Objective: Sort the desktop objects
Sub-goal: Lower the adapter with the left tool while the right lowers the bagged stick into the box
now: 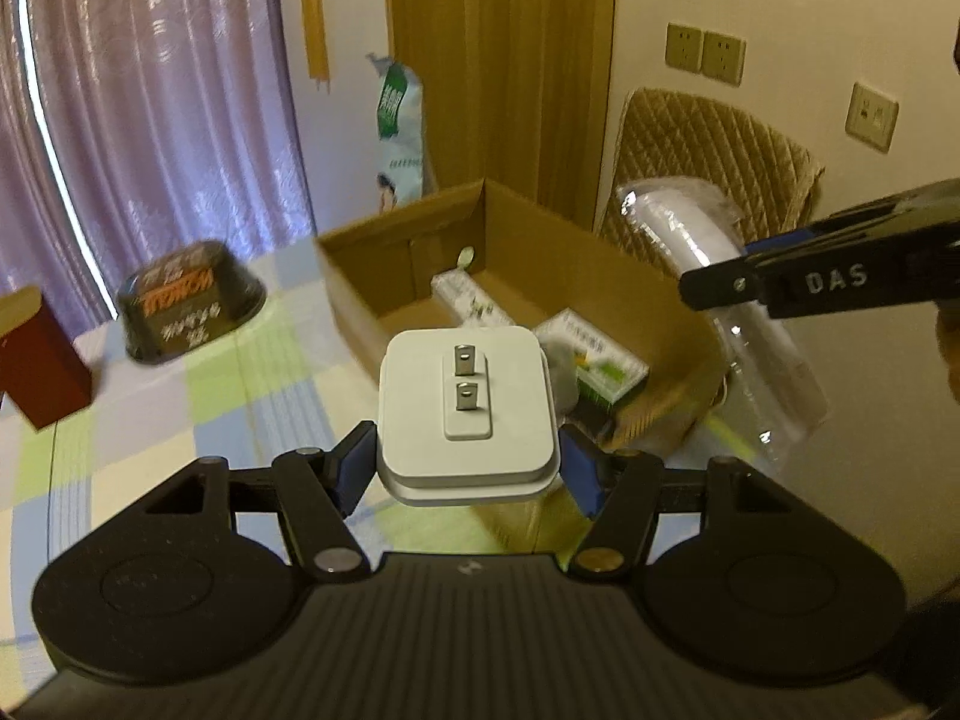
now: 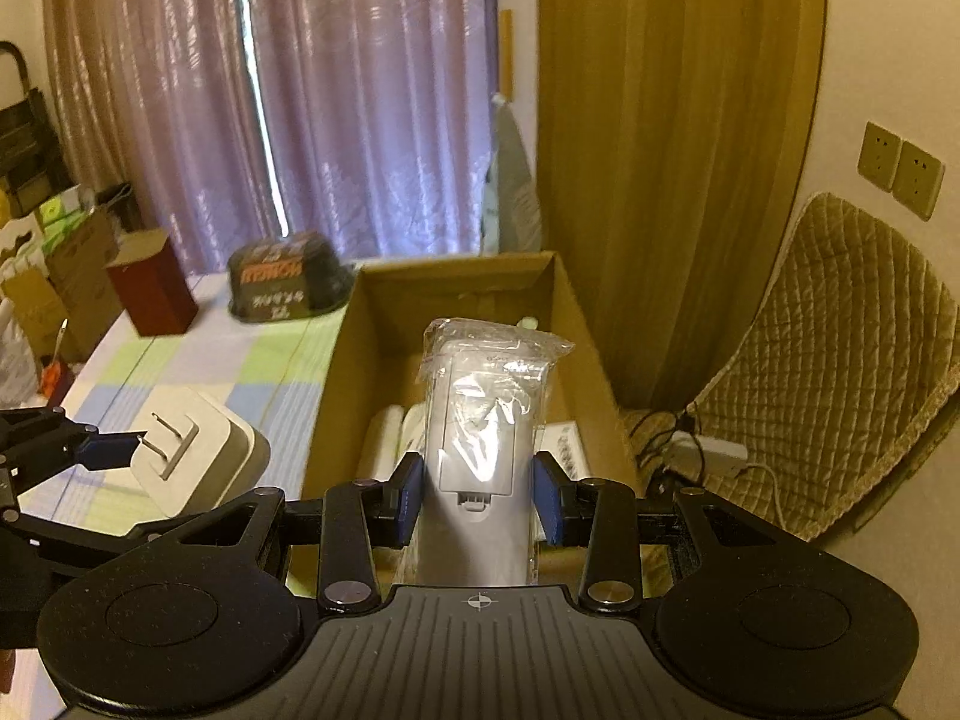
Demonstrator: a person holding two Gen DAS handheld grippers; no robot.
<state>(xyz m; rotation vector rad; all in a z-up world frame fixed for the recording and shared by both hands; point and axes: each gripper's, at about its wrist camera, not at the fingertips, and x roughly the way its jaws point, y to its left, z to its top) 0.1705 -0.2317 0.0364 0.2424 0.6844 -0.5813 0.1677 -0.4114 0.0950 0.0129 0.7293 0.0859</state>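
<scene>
Left tool [image 1: 468, 456] clamped on a white plug adapter [image 1: 467, 408], blue pads pressing both sides, two metal prongs facing up toward the camera. Adapter held in the air above the checked surface [image 1: 180, 420], just beside the near corner of the open cardboard box [image 1: 600, 276]. Right tool [image 2: 477, 498] closed on a white device sealed in a clear plastic bag [image 2: 486, 414], held upright over the box interior; bag top crumpled. From the right wrist view, the left tool and its adapter [image 2: 192, 450] sit low at left, outside the box wall. Box [image 2: 456, 288] holds several white packets and a green-and-white carton [image 1: 594, 360] on its floor. On the surface behind: a dark bowl-shaped food container [image 1: 192, 300] and a dark red box [image 1: 42, 360], both well apart from the tools. Purple curtain [image 2: 360, 120] behind.
</scene>
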